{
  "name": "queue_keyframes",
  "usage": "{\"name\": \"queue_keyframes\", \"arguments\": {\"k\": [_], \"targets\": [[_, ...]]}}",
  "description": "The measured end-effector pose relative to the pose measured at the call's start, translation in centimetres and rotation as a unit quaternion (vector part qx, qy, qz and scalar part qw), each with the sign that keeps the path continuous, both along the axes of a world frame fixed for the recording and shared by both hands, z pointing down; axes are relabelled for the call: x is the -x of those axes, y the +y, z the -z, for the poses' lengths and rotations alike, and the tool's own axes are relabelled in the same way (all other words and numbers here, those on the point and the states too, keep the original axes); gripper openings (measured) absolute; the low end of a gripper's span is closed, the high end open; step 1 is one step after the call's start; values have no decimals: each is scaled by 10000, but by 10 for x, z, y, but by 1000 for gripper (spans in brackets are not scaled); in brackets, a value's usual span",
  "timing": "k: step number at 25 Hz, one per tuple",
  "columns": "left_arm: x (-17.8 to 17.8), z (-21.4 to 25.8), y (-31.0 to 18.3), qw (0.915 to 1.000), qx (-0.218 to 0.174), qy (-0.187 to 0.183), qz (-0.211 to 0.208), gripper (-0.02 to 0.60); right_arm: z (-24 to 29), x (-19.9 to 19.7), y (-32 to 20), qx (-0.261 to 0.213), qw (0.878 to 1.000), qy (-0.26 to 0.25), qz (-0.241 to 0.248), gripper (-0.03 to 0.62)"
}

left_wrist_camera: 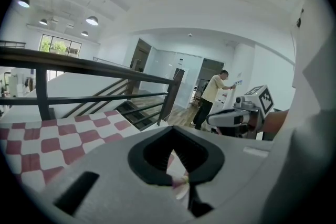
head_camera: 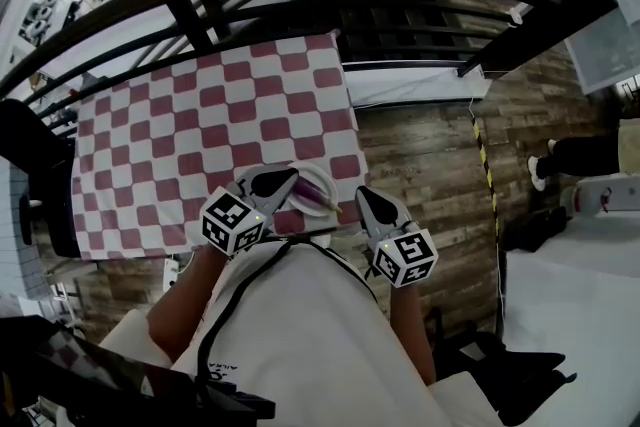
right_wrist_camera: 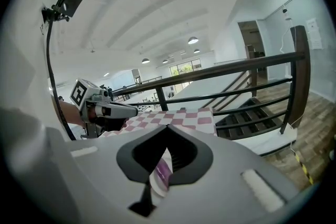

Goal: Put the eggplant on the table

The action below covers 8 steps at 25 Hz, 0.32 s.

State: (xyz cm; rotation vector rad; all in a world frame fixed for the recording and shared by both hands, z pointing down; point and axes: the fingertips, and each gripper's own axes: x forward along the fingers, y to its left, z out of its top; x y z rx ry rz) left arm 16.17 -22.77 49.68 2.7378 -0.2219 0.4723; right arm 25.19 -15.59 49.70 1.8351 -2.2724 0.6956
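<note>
white-clad torso [head_camera: 300, 335], then left hand-held gripper [head_camera: 285, 181] and right hand-held gripper [head_camera: 362, 201], jaws pressed together, flanking plate [head_camera: 326, 181] holding eggplant [head_camera: 317, 199].

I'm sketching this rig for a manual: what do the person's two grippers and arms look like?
Both the left gripper and right gripper have light grey shells edged in black, each carrying a white cube with black square markers. The person wears a white top; a black cable runs down its front.

We are seeing the purple eggplant [head_camera: 322, 198] lying on a white plate [head_camera: 318, 177]; it is resting at the near edge of the red-checked table [head_camera: 180, 115].
</note>
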Motion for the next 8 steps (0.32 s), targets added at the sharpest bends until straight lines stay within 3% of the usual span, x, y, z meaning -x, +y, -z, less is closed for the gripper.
{"name": "queue_keyframes", "arguments": {"k": [8], "targets": [[8, -2, -4, 9999, 36, -11, 109, 3, 1, 3, -4, 4, 9999, 75, 89, 5]]}}
